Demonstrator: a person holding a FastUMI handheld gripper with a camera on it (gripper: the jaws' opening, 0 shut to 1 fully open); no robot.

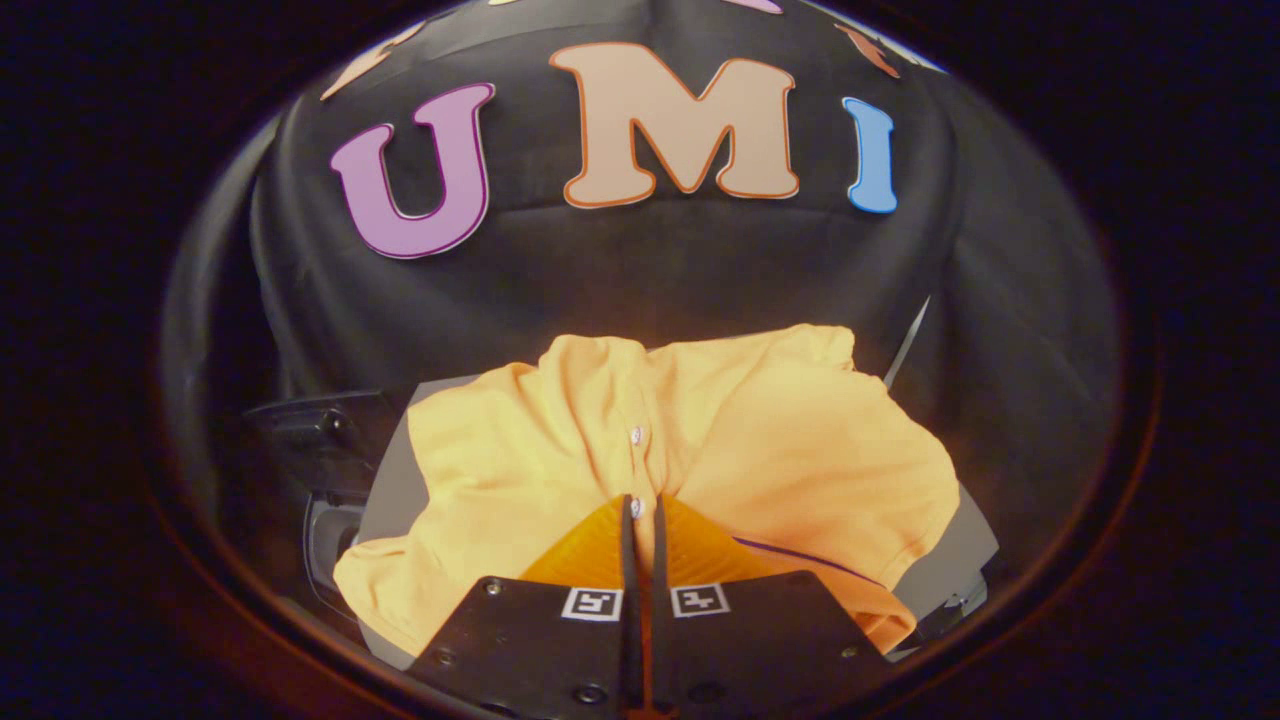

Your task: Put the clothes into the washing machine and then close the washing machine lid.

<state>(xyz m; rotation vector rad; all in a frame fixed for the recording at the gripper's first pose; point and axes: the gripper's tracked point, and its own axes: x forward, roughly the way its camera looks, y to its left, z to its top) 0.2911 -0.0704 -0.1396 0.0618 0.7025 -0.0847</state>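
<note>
An orange polo shirt (760, 440) with small white buttons lies spread over a grey flat surface (395, 480), its button placket running straight ahead of the fingers. My gripper (642, 515) is down on the shirt with its two fingers nearly touching, a thin fold of the placket pinched between their tips. A dark machine part (320, 430) shows to the left of the shirt, mostly in shadow.
The grey surface sticks out past the shirt on the left and at the right (965, 550). Black cloth hangs as a wall close behind the shirt. A thin pale strip (908, 345) leans beside the shirt's far right corner.
</note>
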